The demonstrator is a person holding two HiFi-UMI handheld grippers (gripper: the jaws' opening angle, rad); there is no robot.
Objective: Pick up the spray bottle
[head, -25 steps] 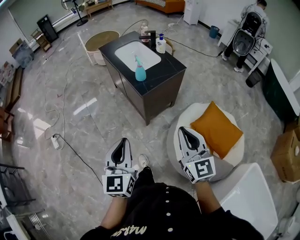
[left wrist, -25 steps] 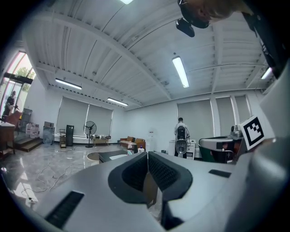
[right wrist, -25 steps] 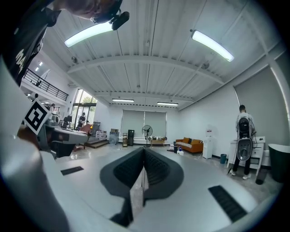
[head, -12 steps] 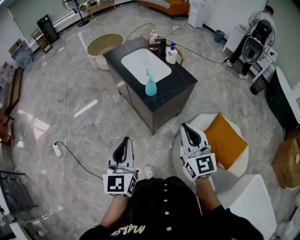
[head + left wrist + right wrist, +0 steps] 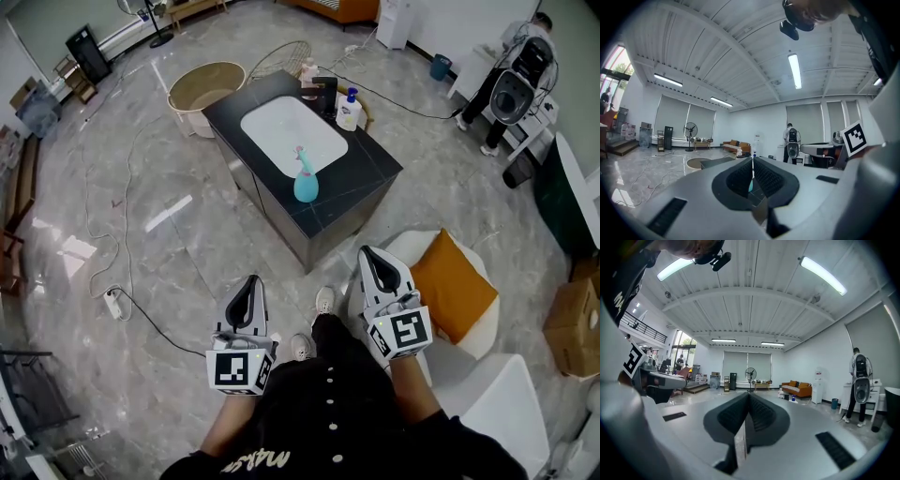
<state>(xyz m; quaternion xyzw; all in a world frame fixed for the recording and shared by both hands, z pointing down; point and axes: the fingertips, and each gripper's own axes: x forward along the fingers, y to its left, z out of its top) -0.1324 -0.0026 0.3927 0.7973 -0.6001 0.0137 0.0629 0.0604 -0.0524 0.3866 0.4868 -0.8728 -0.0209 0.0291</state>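
Observation:
The spray bottle (image 5: 306,184) is teal with a pink nozzle. It stands upright on the black counter (image 5: 361,173), at the near edge of the white sink (image 5: 291,136). Both grippers are held low in front of me, well short of the counter, pointing toward it. My left gripper (image 5: 249,280) is shut and empty. My right gripper (image 5: 367,251) is also shut, with nothing in it. In the left gripper view a teal sliver of the bottle (image 5: 750,186) shows below the closed jaw tips (image 5: 752,160). The right gripper view (image 5: 749,394) shows only the room beyond.
A white soap bottle (image 5: 349,111) and a dark faucet (image 5: 325,94) stand at the counter's far end. A round tub (image 5: 204,86) sits behind it. A white seat with an orange cushion (image 5: 450,286) is at my right. A cable and power strip (image 5: 112,302) lie left.
The counter and spray bottle have come nearer and shifted right in the head view as I walk toward them. Both grippers stay shut and level.

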